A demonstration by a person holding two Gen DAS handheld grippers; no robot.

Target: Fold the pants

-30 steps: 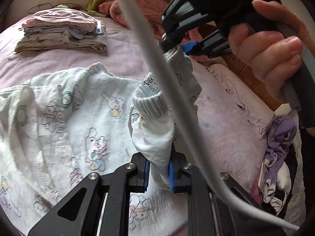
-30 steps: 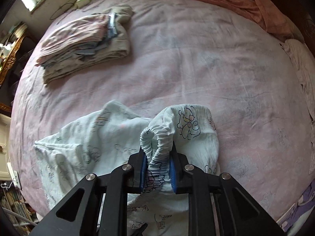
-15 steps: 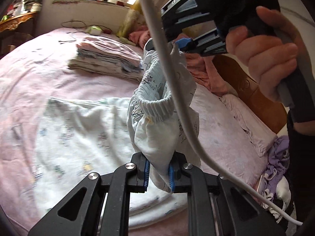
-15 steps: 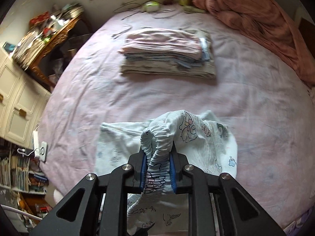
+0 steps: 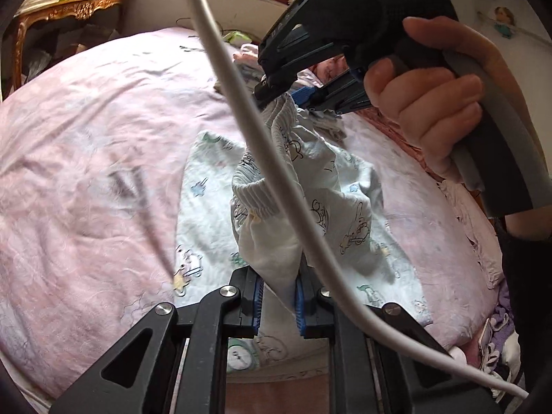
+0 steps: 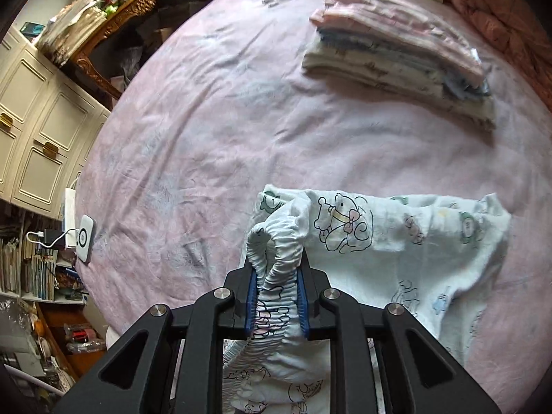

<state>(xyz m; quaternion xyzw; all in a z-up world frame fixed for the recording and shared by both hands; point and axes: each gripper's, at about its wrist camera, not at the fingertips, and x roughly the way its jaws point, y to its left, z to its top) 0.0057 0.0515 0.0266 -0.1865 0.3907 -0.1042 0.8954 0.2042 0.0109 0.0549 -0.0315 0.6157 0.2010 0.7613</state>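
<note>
Mid-fold: both tongs clenched on the pants — left tongs on a plain edge, right tongs on the waistband, part lifted, the rest spread on the bed. Next — probably lowering the held edge evenly over the flat part, then releasing.

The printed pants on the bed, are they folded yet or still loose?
Still loose, part lifted. The pants hang bunched from their elastic waistband, pinched by the right gripper and the left gripper, the rest crumpled on the pink bed.
</note>
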